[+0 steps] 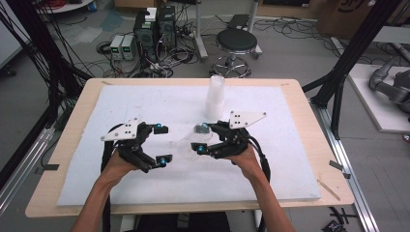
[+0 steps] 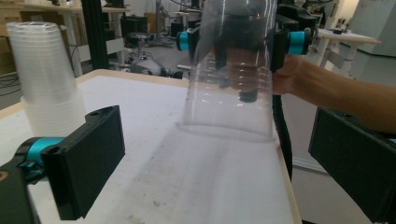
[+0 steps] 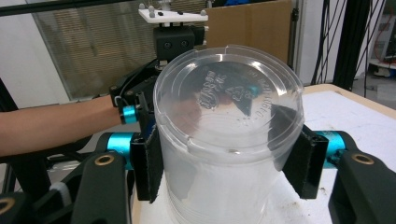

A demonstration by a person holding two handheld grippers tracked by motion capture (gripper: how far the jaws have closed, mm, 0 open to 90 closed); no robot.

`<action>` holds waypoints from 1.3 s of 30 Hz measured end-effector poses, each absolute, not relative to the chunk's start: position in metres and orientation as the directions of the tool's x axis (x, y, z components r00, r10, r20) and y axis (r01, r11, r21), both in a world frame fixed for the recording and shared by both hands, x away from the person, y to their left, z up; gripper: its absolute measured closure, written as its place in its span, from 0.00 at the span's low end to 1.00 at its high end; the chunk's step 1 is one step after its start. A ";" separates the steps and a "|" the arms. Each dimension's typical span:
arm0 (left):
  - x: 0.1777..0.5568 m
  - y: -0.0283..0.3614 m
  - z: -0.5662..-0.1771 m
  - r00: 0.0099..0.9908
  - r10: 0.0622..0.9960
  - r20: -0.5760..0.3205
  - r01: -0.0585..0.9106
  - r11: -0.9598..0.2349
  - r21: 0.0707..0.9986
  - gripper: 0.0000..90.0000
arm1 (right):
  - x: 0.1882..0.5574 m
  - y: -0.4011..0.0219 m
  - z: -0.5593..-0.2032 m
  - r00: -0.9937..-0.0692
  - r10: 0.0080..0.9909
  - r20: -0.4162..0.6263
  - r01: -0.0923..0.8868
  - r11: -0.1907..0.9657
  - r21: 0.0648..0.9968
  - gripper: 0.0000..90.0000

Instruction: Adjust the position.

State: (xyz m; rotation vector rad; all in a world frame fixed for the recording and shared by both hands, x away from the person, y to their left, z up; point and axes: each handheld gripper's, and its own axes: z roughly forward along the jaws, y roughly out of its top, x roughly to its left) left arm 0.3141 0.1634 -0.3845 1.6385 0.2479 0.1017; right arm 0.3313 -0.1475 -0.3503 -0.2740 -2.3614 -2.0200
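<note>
High view shows two hands low in the middle, the right gripper squeezing one clear cup at the center, the left gripper wide and holding nothing, and one cup stack above.

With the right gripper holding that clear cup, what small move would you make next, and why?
Probably ease the left gripper forward around the cup's open rim. The right gripper is clamped on the clear cup, held on its side with the opening facing the left gripper, whose jaws stand wide apart, short of it.
</note>
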 end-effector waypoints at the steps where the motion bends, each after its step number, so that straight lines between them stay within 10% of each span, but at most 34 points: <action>1: 0.315 0.160 -0.384 0.974 0.211 -0.081 0.098 -0.068 0.993 0.04 | 0.331 -0.147 -0.350 -0.984 0.117 0.133 0.150 0.145 0.978 0.44; 39: 0.317 0.113 -0.392 0.983 0.154 -0.095 0.104 -0.054 0.993 0.21 | 0.330 -0.142 -0.354 -0.985 0.068 0.156 0.163 0.112 0.980 0.44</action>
